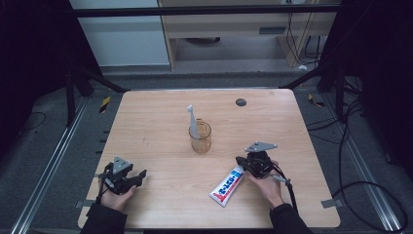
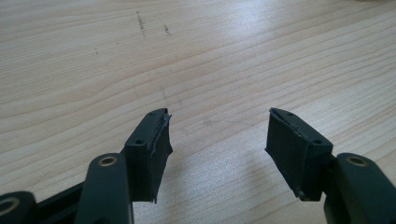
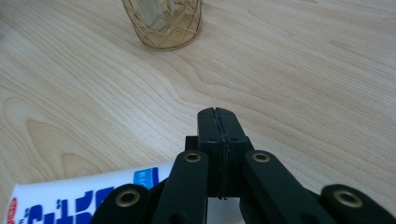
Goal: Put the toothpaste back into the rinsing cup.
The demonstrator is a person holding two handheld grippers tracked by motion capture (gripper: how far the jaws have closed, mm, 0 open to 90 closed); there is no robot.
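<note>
A: What sits nearest the high camera?

B: The person's dark sleeves at the bottom edge, each hand holding a gripper. The left gripper (image 1: pixel 127 176) rests near the table's front left corner, jaws standing wide apart with bare wood between them, holding nothing. The right gripper (image 1: pixel 242 163) has its jaws pressed flat together, pad against pad, nothing caught between.

A: And the surroundings, biggest first?

B: A grey carpeted floor runs all round, with black frame bars and metal rails at the sides, and black cables looping on the right. Behind stand a pale cabinet front and a light wooden desk. In the middle is the table (image 1: pixel 156 122), light wood grain with rounded corners, a small dark round cap (image 1: pixel 240 102) near its far edge and a few faint scuff marks (image 2: pixel 140 21) on the left half.

A: What lies on it?

B: A toothpaste tube (image 1: pixel 227 185) lies flat at the front right, slanted, its upper end just beside the closed right jaws; whether they touch I cannot tell. Near the centre stands an amber glass cup (image 1: pixel 200 138) with a white toothbrush (image 1: pixel 193 122) upright in it.

A: Any writing?

B: The tube is white with blue lettering and a red band; the letters are too blurred to read.
</note>
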